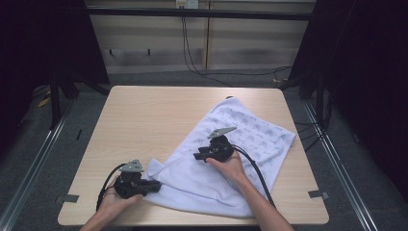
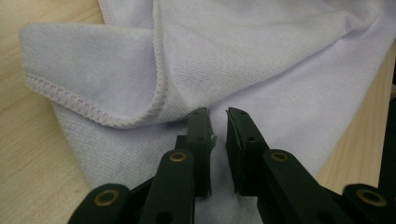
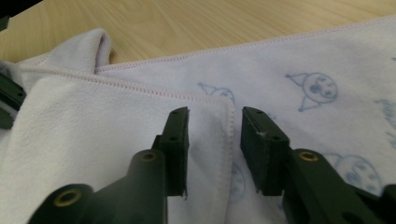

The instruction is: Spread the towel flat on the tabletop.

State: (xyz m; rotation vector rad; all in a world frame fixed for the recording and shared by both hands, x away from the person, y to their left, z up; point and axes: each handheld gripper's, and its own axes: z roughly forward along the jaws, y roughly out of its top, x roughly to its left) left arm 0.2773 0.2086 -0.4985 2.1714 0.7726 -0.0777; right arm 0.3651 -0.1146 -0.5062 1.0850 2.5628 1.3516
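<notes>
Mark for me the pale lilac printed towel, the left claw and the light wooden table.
Pale lilac printed towel (image 1: 250,125): high view, its printed upper part.
Left claw (image 2: 219,116): left gripper view, midway between its black fingertips.
Light wooden table (image 1: 144,115): high view, bare top left of the towel.

Left gripper (image 1: 153,186) jaws nearly closed — right gripper (image 1: 198,156) parted.

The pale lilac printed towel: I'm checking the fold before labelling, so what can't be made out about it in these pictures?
- High view: the pale lilac printed towel is partly covered by the right hand and the right gripper.
- Left gripper view: the folded, stitched flap hides what lies under it; the frame's top edge cuts the cloth off.
- Right gripper view: the blue prints are blurred; the right edge cuts some off.
</notes>
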